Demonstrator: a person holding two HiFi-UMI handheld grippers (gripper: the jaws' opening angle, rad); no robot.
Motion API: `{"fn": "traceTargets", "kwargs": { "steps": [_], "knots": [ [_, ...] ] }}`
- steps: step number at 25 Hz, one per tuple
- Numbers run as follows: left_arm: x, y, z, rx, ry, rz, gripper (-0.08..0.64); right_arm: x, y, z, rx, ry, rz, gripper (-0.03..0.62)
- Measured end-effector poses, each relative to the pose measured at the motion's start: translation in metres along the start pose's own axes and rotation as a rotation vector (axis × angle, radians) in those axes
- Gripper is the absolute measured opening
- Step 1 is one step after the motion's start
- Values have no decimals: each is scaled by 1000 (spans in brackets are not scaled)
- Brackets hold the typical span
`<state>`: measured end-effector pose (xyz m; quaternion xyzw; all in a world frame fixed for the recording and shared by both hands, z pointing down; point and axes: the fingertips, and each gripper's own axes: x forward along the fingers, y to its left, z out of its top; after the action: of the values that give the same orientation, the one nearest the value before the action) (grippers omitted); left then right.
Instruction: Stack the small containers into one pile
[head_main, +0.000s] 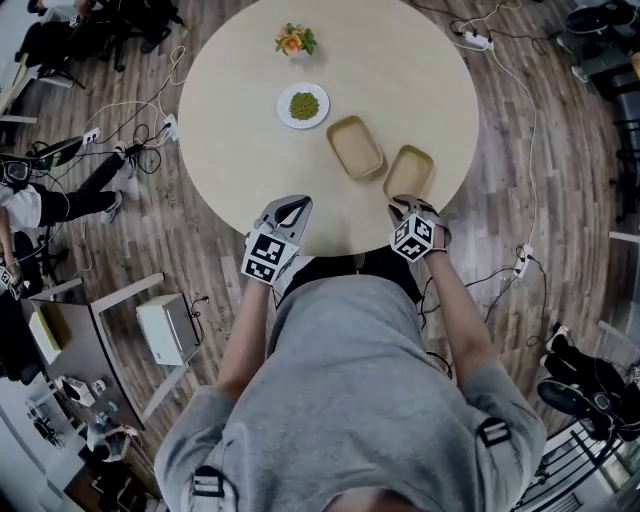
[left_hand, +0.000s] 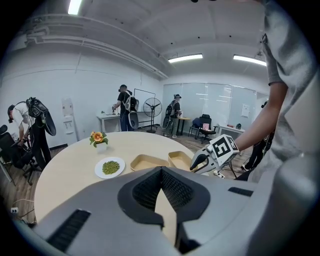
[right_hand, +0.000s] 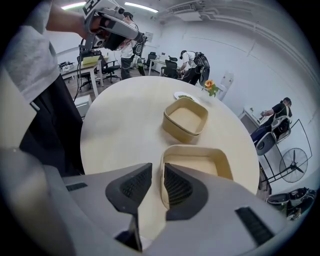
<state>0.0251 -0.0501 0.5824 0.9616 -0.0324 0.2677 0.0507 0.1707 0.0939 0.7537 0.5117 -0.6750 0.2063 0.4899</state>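
Beyond the containers (head_main: 355, 147) stand plate (head_main: 303, 105) and flowers (head_main: 296, 41).

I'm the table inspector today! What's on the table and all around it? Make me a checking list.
Surface: round pale table, smooth top.
Job's things: two tan containers, not stacked yet; near container by the table's edge, far container further in.
Clutter: white plate of green bits; small flower pot.
Grippers: left gripper fingers together, holding nothing; right gripper fingers apart, seemingly one on each side of the near container's rim, not squeezing.
Cables: white cables and a power strip on the floor.
Surroundings: wooden floor; other people at desks.
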Motion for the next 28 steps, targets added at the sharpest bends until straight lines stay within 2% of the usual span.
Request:
{"fn": "traceTargets", "kwargs": {
  "steps": [9, 15, 28],
  "knots": [
    [3, -5, -10, -2, 22, -5, 17, 11, -4, -10, 1, 24, 12, 74],
    [-6, -5, -17, -2, 44, -2, 17, 12, -5, -10, 3, 41, 6, 32],
    [-15, -4, -15, 15, 2, -5, 17, 3, 0, -13, -21, 72, -22, 25]
  ]
}}
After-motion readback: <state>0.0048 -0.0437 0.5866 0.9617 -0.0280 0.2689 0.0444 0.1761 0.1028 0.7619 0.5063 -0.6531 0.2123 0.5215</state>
